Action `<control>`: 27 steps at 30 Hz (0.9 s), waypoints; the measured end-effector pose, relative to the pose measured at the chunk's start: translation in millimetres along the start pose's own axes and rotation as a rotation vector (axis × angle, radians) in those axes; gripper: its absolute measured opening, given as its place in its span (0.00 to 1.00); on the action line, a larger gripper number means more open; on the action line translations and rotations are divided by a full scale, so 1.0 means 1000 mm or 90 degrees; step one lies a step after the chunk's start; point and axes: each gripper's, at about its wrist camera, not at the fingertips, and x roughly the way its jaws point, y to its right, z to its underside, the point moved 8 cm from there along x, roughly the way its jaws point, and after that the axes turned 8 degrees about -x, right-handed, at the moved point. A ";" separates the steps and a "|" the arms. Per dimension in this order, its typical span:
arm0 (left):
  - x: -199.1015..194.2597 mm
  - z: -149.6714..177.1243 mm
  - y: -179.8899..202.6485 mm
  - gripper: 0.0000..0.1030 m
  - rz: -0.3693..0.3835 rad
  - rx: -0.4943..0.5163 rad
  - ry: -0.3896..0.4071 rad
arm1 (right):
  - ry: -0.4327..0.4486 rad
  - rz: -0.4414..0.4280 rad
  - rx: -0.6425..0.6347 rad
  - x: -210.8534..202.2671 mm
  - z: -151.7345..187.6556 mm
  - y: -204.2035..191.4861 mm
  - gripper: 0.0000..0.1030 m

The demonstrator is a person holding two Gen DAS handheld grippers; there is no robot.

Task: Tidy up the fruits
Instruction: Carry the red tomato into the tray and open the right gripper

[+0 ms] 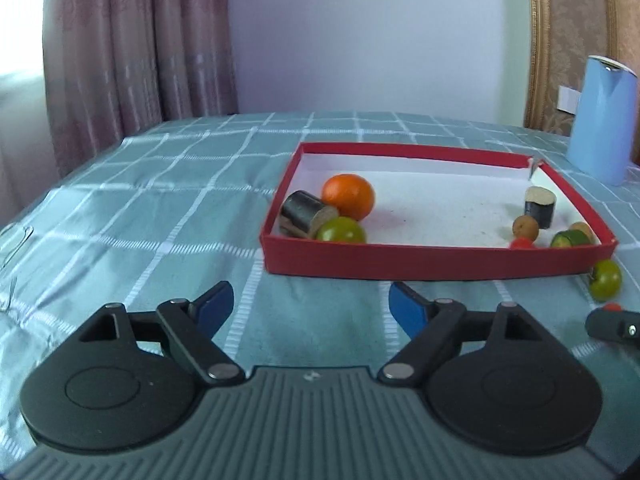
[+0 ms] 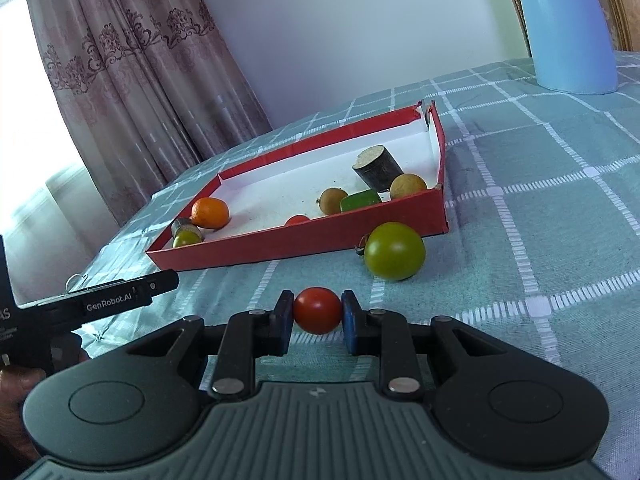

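Observation:
My right gripper (image 2: 318, 312) is shut on a small red tomato (image 2: 318, 311), low over the checked cloth. Just beyond it a green tomato (image 2: 394, 251) lies outside the red tray (image 2: 304, 244), against its near wall. My left gripper (image 1: 310, 296) stands open with nothing between its blue pads, short of the tray's (image 1: 436, 268) near wall. Inside the tray lie an orange (image 1: 349, 196), a green tomato (image 1: 341, 231), a dark cut cylinder (image 1: 302, 214), a second cylinder (image 1: 540, 206) and small brown fruits (image 1: 525, 227).
A tall blue jug (image 1: 602, 120) stands at the back right, beyond the tray. A curtain (image 1: 132, 40) hangs behind the table's left side. A wire clip (image 1: 16, 240) lies on the cloth at far left. A finger of the left gripper (image 2: 120, 296) reaches in at the left of the right wrist view.

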 end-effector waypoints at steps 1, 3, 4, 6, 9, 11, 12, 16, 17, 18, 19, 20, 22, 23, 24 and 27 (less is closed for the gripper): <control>0.000 0.000 0.000 0.87 0.004 -0.001 0.003 | -0.001 0.004 -0.003 0.000 0.000 0.000 0.24; -0.001 0.001 0.000 0.88 0.007 0.001 0.004 | -0.003 0.008 -0.013 0.000 0.000 -0.003 0.24; -0.001 0.001 -0.001 0.89 0.007 -0.003 0.005 | -0.002 0.007 -0.019 0.000 0.000 -0.004 0.24; 0.000 0.003 -0.004 0.89 0.010 -0.016 0.001 | 0.000 0.011 -0.025 -0.001 0.000 -0.005 0.24; 0.001 0.003 -0.009 0.89 0.007 -0.031 -0.005 | -0.003 0.019 -0.037 -0.001 0.000 -0.007 0.24; 0.001 0.003 -0.010 0.89 0.006 -0.034 -0.003 | -0.001 0.024 -0.043 -0.001 0.000 -0.008 0.24; 0.001 0.003 -0.009 0.89 0.006 -0.033 -0.004 | -0.002 0.026 -0.046 -0.001 -0.001 -0.009 0.24; 0.001 0.003 -0.010 0.89 0.007 -0.037 -0.002 | 0.003 0.032 -0.060 -0.002 -0.001 -0.012 0.24; 0.001 0.003 -0.010 0.89 0.008 -0.039 -0.001 | 0.002 0.034 -0.065 -0.002 -0.001 -0.013 0.24; 0.001 0.002 -0.011 0.89 0.006 -0.040 -0.001 | 0.002 0.037 -0.070 -0.002 -0.001 -0.014 0.24; 0.000 0.003 -0.011 0.89 0.005 -0.042 0.000 | 0.002 0.041 -0.076 -0.002 -0.001 -0.015 0.24; 0.000 0.003 -0.012 0.89 0.006 -0.043 0.001 | 0.000 0.042 -0.083 -0.002 -0.002 -0.017 0.24; 0.000 0.002 -0.012 0.89 0.004 -0.046 0.001 | -0.006 0.047 -0.102 0.000 -0.002 -0.021 0.24; 0.000 0.002 -0.012 0.89 0.004 -0.046 0.002 | -0.009 0.049 -0.110 0.001 -0.002 -0.024 0.24; 0.000 0.002 -0.013 0.89 0.005 -0.047 0.002 | -0.009 0.049 -0.115 0.001 -0.002 -0.025 0.24; -0.001 0.002 -0.013 0.89 0.006 -0.047 0.002 | -0.008 0.051 -0.122 0.003 -0.006 -0.030 0.24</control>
